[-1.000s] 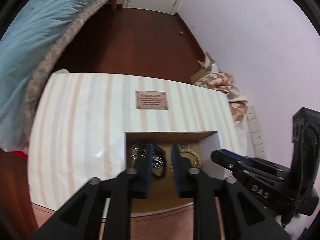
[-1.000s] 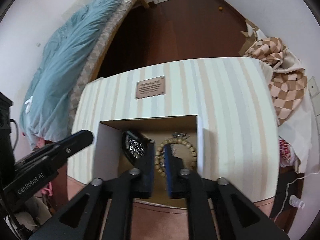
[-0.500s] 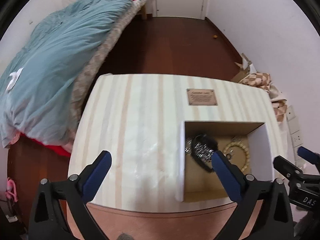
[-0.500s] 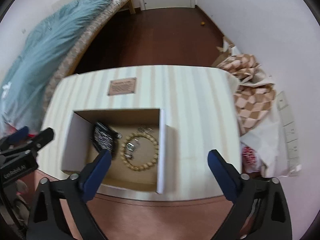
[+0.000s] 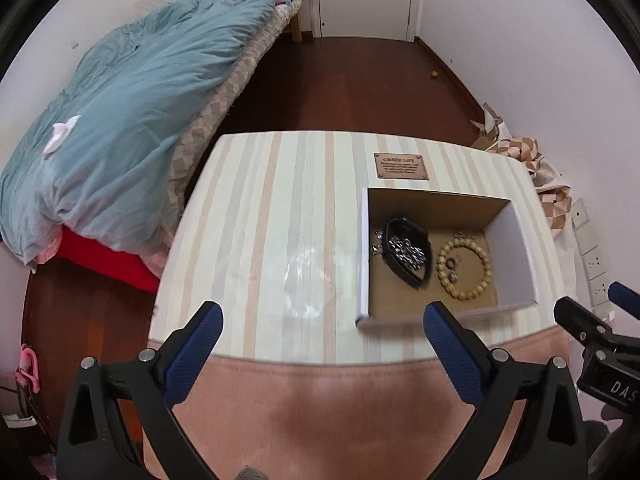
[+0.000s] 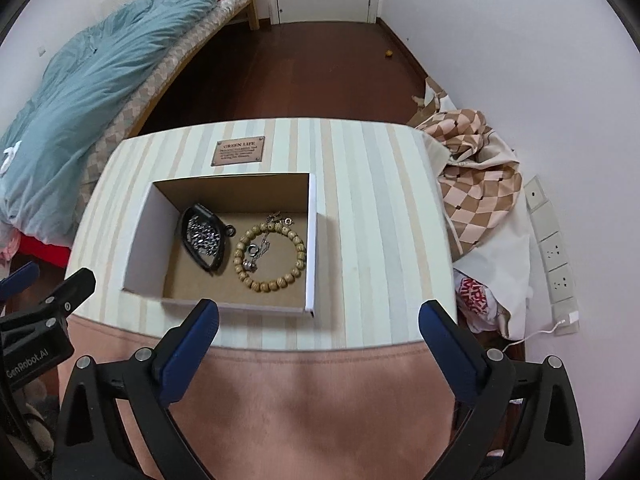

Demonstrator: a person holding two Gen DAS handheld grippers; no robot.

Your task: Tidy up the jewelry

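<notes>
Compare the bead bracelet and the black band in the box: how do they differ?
The bead bracelet is tan wooden beads; the black band is a dark smooth loop. The bracelet lies flat as a round ring; the band is a narrower oval, tipped against the left side. The bracelet rings small silver pieces; the band holds a bundle of silver chain. Both sit in the cardboard box, untouched by either gripper.
</notes>
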